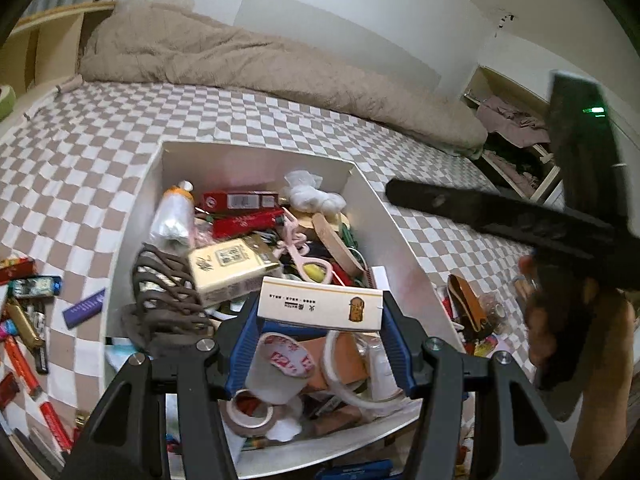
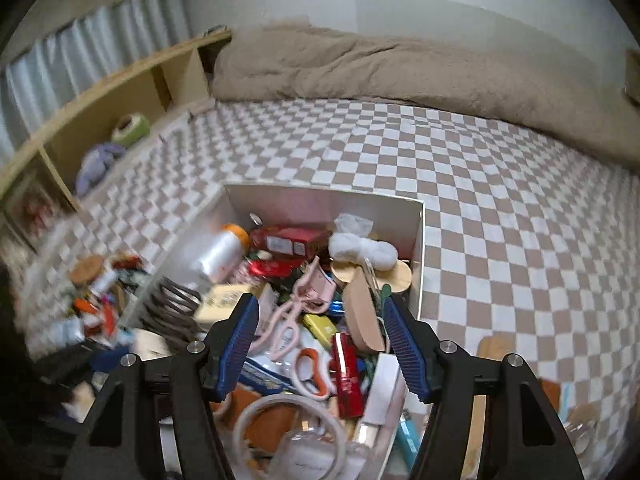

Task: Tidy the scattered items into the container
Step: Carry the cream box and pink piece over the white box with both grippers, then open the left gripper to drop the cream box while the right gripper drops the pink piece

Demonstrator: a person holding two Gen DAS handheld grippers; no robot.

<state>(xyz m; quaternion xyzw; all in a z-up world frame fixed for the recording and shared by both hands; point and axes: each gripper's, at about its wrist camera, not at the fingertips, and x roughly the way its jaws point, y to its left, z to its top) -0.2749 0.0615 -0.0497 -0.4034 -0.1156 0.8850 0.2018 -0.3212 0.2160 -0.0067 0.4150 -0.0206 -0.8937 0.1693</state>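
Note:
The white open box (image 1: 256,148) sits on the checkered bedsheet, crowded with small items. My left gripper (image 1: 320,300) hovers over its near half, shut on a white matchbox (image 1: 320,306) with a yellow stripe, held crosswise between the blue pads (image 1: 244,344). In the right wrist view the same box (image 2: 320,194) lies below my right gripper (image 2: 322,302), which stands open. Its pads press on nothing; a pink eyelash curler (image 2: 304,292) and a red tube (image 2: 346,372) lie in the box beneath the gap.
Loose small items lie on the sheet left of the box (image 1: 28,312) and right of it (image 1: 472,308). A beige duvet (image 1: 240,56) lies along the wall. A wooden shelf (image 2: 120,92) runs along the left. A hand (image 1: 560,320) holds the other tool at the right.

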